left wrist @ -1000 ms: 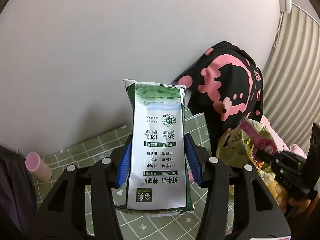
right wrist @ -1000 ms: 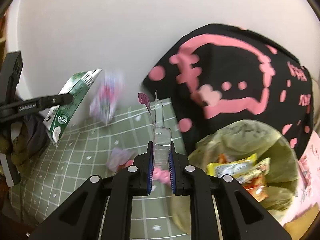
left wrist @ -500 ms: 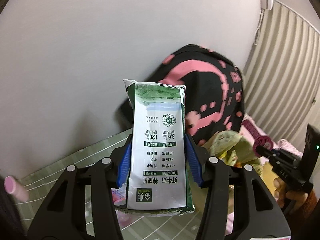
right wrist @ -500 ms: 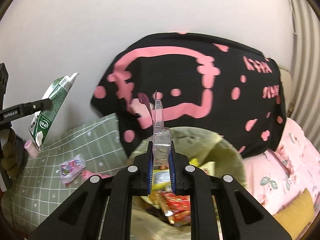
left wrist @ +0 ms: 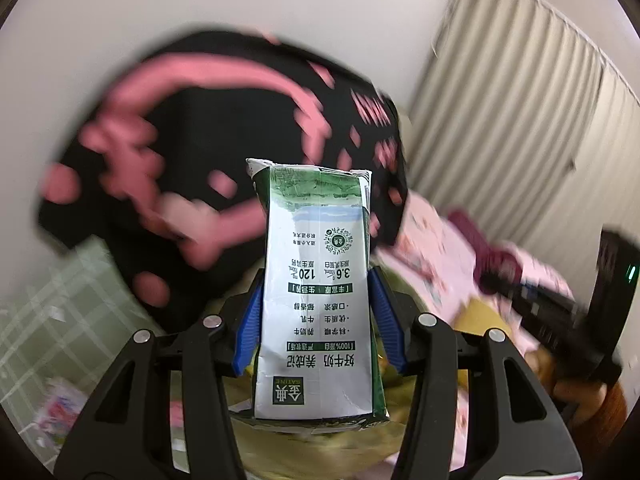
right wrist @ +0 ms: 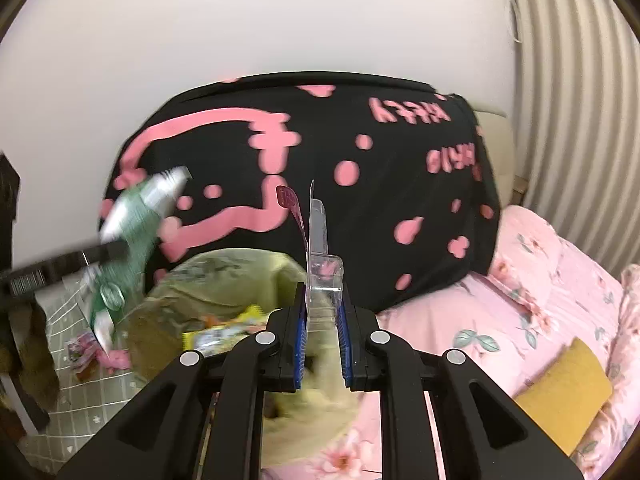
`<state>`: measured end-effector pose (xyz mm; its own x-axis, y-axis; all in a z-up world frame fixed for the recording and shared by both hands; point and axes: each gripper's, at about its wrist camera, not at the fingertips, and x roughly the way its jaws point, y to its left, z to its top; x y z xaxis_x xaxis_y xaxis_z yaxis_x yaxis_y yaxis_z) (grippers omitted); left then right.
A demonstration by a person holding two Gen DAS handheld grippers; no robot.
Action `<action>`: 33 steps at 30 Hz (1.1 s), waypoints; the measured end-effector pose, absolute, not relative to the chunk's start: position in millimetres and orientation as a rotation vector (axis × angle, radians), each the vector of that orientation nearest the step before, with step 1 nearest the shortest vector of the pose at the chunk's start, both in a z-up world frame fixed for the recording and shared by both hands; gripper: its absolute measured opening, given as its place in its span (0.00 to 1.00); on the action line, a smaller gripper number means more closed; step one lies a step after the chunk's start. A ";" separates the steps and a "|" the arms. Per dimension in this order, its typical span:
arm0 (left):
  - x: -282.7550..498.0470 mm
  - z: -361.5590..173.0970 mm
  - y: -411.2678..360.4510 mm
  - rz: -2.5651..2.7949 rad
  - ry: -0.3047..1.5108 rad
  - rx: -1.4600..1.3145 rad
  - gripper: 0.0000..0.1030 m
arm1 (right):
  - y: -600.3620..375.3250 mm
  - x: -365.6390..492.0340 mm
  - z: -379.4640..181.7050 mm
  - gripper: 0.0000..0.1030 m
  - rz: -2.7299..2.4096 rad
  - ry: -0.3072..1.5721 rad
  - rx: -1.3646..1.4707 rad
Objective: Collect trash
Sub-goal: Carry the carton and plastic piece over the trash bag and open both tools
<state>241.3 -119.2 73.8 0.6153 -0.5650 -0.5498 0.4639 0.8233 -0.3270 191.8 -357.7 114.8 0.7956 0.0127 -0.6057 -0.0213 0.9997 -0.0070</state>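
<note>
My left gripper (left wrist: 316, 320) is shut on a green and white milk carton (left wrist: 316, 292), held upright above the yellow-green trash bag (left wrist: 320, 444). The carton also shows, blurred, at the left of the right wrist view (right wrist: 132, 240). My right gripper (right wrist: 323, 344) is shut on a clear plastic blister pack (right wrist: 320, 240) with a maroon card edge, held over the trash bag (right wrist: 224, 288), which holds yellow and red wrappers (right wrist: 224, 332).
A black cushion with pink print (right wrist: 320, 168) leans on the wall behind the bag. A pink floral bedspread (right wrist: 520, 300) and a mustard pillow (right wrist: 560, 392) lie at the right. Green checked cloth (right wrist: 72, 400) with loose wrappers (right wrist: 84, 352) is at the left.
Both grippers have swung right toward the bag with their loads. The left gripper with the carton now hangs over the bag; the green cloth has slid off to the left.
</note>
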 end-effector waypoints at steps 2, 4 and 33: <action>242.5 61.5 -143.8 -0.611 0.732 -0.115 0.46 | -373.0 192.7 112.4 0.14 -0.007 0.655 -0.001; 247.0 44.9 -170.9 -0.613 0.792 -0.046 0.46 | -384.7 194.4 109.9 0.14 -0.020 0.662 0.013; 243.1 46.8 -107.4 -0.501 0.792 -0.119 0.59 | -346.4 215.7 88.7 0.14 0.118 0.701 0.043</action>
<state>243.1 -107.4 46.8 0.5926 -0.4736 -0.6515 0.3862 0.8769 -0.2861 215.7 -346.4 88.7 0.7581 0.1224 -0.6405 -0.0934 0.9925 0.0791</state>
